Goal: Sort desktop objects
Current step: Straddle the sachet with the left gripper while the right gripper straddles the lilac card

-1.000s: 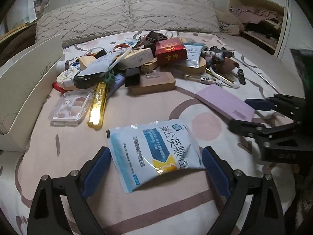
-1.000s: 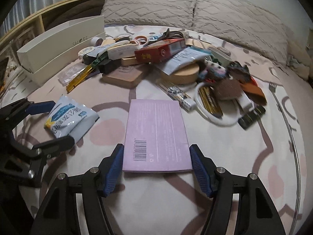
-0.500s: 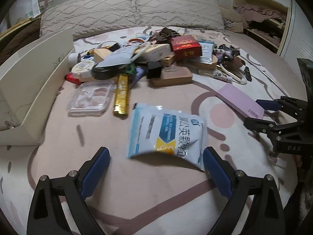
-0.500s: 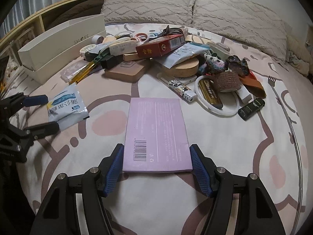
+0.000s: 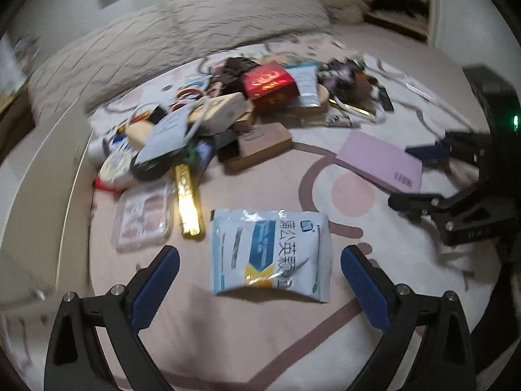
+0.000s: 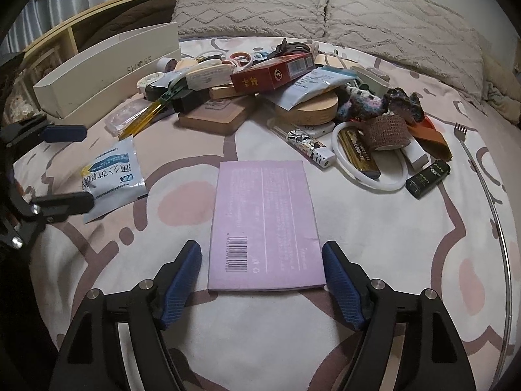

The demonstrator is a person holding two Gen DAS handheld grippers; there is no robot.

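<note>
Your right gripper point(image 6: 262, 280) has just been opening, released around the stiff, flat purple box point(image 6: 263, 224) lying mid-bed point(image 6: 407, 260); your left gripper point(image 5: 260, 280), spread wide, flanks the light, crinkly sachet point(image 5: 270, 254), so pinch its edges.

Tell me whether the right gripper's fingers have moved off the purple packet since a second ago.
Yes. The right gripper has just been opening; its fingers now stand clear of the purple packet, which lies unmoved.
</note>
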